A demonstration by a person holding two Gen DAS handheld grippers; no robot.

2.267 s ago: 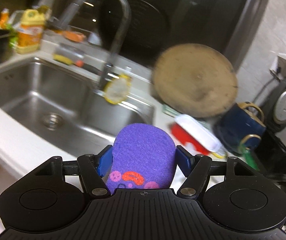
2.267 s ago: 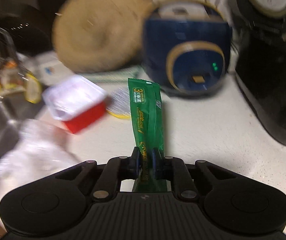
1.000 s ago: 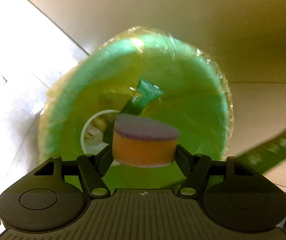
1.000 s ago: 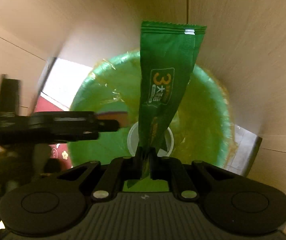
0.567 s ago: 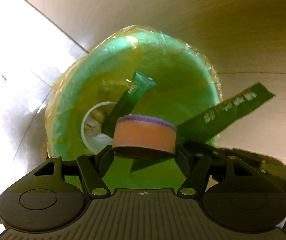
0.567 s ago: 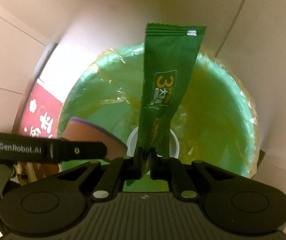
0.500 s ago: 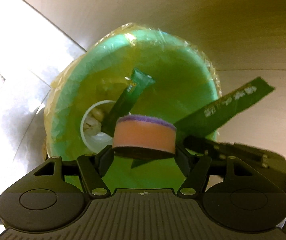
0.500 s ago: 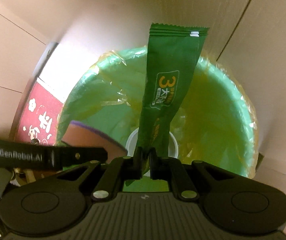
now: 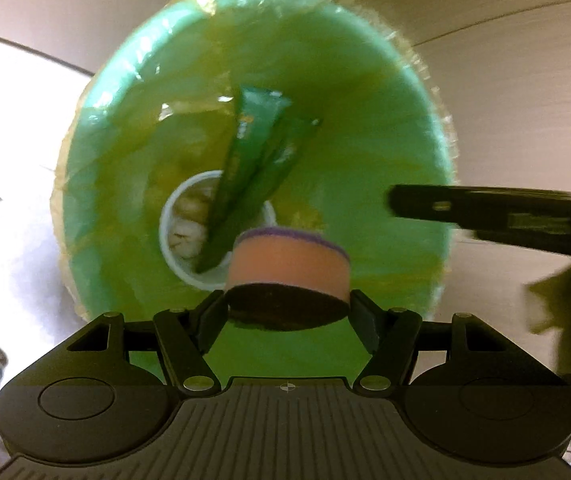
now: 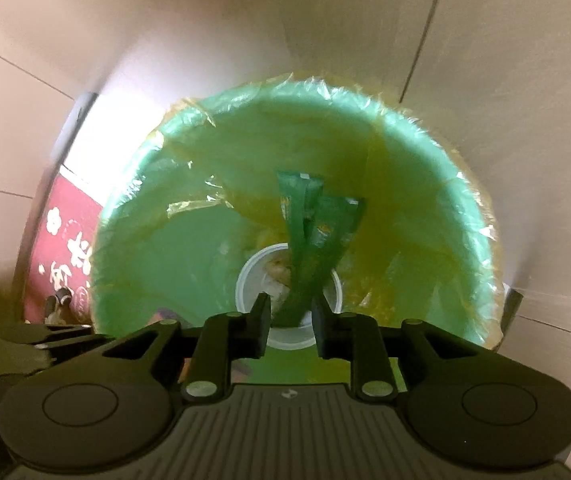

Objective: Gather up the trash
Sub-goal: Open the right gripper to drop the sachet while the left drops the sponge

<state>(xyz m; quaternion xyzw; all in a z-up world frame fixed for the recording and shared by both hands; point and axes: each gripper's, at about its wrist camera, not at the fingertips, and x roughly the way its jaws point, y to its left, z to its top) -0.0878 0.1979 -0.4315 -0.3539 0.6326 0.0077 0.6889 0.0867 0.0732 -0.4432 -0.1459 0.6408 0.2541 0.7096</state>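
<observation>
Over the green bin, which wears a clear plastic liner and stands on a pale tiled floor, both tools hang at once, and the job looks partly done. Down in the bin lie a white cup with food scraps and two green sachets, one leaning across the other; from the right wrist view the nearer sachet's lower end lies just below the gap between the right gripper fingers, which are opening and no longer press on it, so I judge it released and dropping into the bin. What is left, as far as I can see, is the round sponge, orange with a purple top, held from both sides by the fingers of the left gripper above the near edge of the bin and not yet let go. The right tool points almost straight down into the bin's middle, while the left one tilts steeply down toward it from the near side. In the left wrist view the right tool reaches in over the bin's right rim. A red printed mat lies just left of the bin.
</observation>
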